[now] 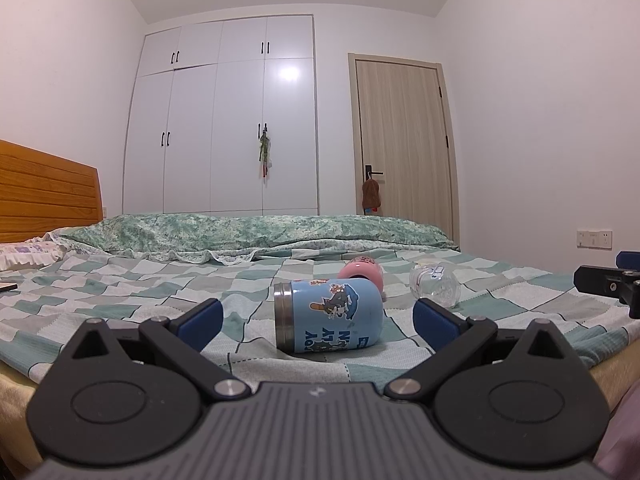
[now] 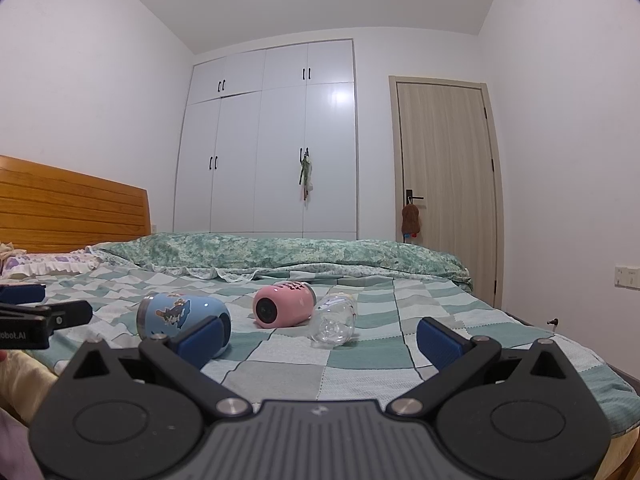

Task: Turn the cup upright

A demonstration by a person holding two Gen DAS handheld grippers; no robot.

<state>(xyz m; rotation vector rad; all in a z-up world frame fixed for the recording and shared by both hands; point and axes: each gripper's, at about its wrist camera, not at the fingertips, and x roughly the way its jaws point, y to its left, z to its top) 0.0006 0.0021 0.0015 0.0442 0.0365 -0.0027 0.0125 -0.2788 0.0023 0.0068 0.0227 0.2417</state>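
The blue cup (image 1: 326,314) is lying on its side on the checked bedspread (image 1: 120,284), straight ahead of the left claw (image 1: 318,320) and sitting in the opening between its two blue pads. Its long axis is running crosswise to that claw's reach: the steel rim is pointing to the left, the rounded base to the right. In the right wrist view the same blue cup (image 2: 180,320) is sitting off to the left, partly hidden behind the left pad of the right claw (image 2: 318,334), so the left claw is judged the nearer and better lined up.

Behind the blue cup, a pink cup (image 1: 362,270) is also lying on its side, and a clear plastic bottle (image 1: 434,284) is resting just beside the pink one. From the right wrist view the pink cup (image 2: 282,306) is showing one dark round end toward the camera, and the clear bottle (image 2: 334,320) is touching or nearly touching it; these two are lying ahead of the right claw but farther off.

Both claws are spread wide and holding nothing. The left claw is hovering low over the near edge of the bed, not touching the cup. Since the cup lies crosswise, a grasp from here would probably pinch it end to end, rim against base, unless the wrist is rolling first.
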